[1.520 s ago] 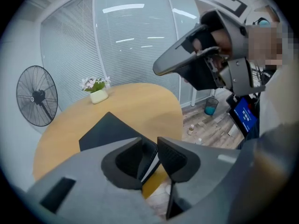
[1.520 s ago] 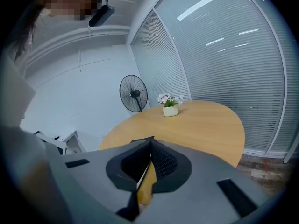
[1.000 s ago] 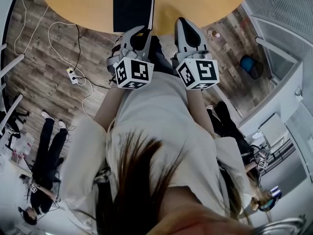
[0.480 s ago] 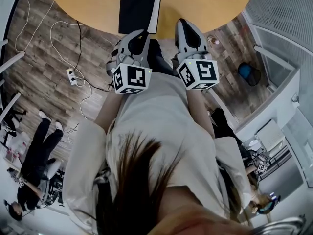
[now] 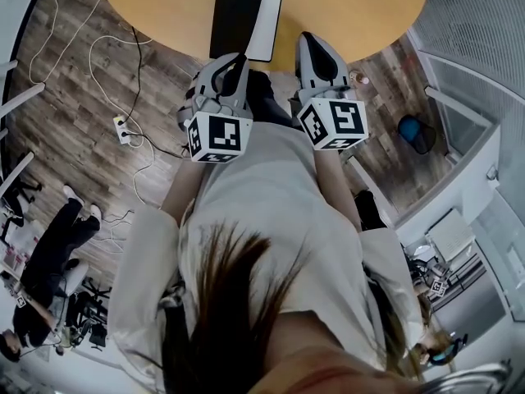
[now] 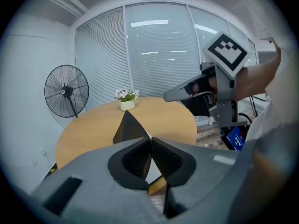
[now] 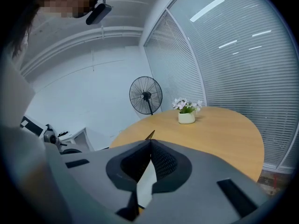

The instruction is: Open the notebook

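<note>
The left gripper [image 5: 234, 62] is hovering at the near edge of the table [image 5: 353, 6]. Its jaws have just been closing and are now meeting tip to tip on nothing. The right gripper [image 5: 318, 48], jaws likewise together and empty, is hanging just to its right. The notebook [image 5: 246, 15] is lying on the table just beyond the left gripper, long axis running near to far, black cover partly raised over a white page. The left hand is sitting nearer, and both grippers are pointing gently downward.

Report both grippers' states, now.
Left gripper: shut, nothing between the jaws, which have just been closing.
Right gripper: shut, nothing between the jaws.
</note>
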`<state>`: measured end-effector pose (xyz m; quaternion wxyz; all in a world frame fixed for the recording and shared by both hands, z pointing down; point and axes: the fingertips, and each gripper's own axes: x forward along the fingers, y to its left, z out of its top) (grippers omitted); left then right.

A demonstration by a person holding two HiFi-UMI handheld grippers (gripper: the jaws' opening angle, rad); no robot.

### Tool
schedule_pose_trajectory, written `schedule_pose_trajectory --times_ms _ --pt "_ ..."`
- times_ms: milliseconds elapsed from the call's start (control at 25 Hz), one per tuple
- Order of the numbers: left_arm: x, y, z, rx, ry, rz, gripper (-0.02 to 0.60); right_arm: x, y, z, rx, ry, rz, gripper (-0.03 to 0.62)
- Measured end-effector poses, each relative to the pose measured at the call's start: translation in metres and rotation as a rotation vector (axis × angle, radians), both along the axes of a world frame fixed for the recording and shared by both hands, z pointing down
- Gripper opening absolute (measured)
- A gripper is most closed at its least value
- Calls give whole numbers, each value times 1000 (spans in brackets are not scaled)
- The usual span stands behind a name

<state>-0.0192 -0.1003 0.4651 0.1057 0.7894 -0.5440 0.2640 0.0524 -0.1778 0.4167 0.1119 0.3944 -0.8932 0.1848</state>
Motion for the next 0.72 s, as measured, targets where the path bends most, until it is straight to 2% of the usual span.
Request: schedule_pose_trajectory --times_ms 160,720 --pt "-4 5 -8 16 1 -24 32 -2 3 -6 11 0 -13 2" --pt "-61 14 -14 56 13 -114 31 -38 1 -11 44 20 -37 2"
